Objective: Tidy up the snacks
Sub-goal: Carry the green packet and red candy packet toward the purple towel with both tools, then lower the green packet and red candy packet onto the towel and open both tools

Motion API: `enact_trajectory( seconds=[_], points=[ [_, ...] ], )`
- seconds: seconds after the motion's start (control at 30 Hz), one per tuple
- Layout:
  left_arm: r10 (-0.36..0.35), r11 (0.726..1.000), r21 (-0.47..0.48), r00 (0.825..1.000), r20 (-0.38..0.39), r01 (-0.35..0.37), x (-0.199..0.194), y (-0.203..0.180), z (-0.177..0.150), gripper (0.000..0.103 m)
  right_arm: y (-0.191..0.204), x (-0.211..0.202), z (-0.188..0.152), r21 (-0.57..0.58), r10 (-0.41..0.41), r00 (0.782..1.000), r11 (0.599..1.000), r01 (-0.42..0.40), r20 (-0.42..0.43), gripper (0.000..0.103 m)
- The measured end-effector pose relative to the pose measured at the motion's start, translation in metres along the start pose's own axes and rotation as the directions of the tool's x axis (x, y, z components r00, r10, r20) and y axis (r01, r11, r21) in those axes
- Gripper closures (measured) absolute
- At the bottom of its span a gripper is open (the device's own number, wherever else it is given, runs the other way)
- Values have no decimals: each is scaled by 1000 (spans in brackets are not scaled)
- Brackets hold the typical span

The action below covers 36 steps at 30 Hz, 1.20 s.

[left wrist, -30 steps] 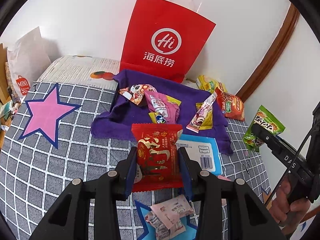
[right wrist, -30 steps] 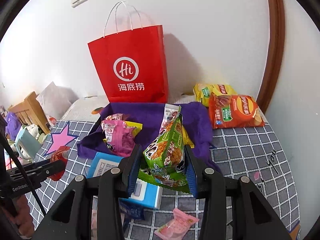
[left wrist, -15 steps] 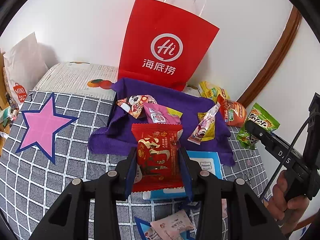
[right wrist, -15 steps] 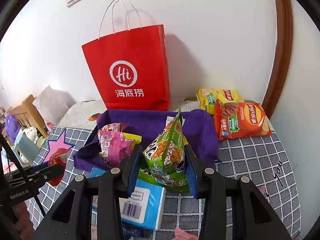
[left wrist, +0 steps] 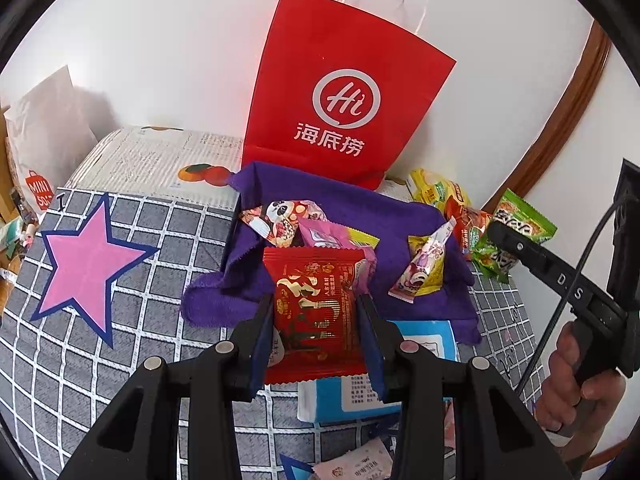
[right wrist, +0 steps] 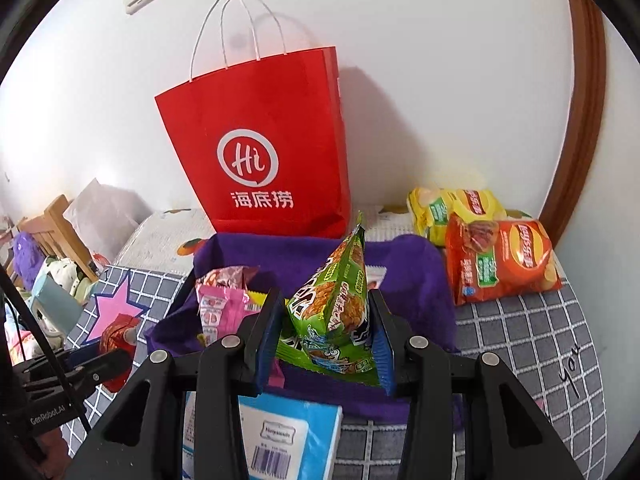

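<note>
My left gripper is shut on a red snack packet, held above the near edge of a purple cloth. My right gripper is shut on a green snack bag, held upright over the same purple cloth. On the cloth lie a pink packet, a panda-print packet and a slim pink-and-yellow packet. A red paper bag stands against the wall behind the cloth. In the left wrist view the right gripper with its green bag shows at the far right, held by a hand.
Orange and yellow chip bags lie right of the cloth. A blue tissue pack lies in front of it. A grey checked cover with a pink star spreads left. Small pale packets lie near me. Clutter sits at far left.
Both grippers have moved forward toward the purple cloth and red bag, each keeping its packet. The blue tissue pack has slid lower in both views.
</note>
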<state>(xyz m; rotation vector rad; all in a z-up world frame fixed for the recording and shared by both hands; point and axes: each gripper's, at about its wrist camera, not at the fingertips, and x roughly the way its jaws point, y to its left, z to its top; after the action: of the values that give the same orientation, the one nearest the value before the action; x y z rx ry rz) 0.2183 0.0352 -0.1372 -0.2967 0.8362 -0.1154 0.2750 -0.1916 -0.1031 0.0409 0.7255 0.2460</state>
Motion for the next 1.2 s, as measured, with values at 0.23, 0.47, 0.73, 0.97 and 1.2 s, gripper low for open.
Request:
enact_trajectory(
  seconds=[0.23,0.47,0.73,0.97,1.2],
  points=[
    [9,1000,-5,1000,7,-9,3,6,6,65,10,19,10,-15,18,1000,1000,-18,-7,62],
    [17,1000,-5,1000,9,-17,8,10,10,65,17,37,16,-29,29,999,999,-29,-16,62],
    [25,1000,-4,1000,2,-25,16,13,12,65,18,58,19,-38,34,999,999,-36,-42,62],
    [30,1000,7,1000,-3,-30,22,11,14,65,11,77,14,-18,37,997,999,-38,-66,62],
    [24,1000,3,1000,-12,-24,28,11,16,65,8,89,8,-27,28,994,999,-31,-101,62]
  ],
)
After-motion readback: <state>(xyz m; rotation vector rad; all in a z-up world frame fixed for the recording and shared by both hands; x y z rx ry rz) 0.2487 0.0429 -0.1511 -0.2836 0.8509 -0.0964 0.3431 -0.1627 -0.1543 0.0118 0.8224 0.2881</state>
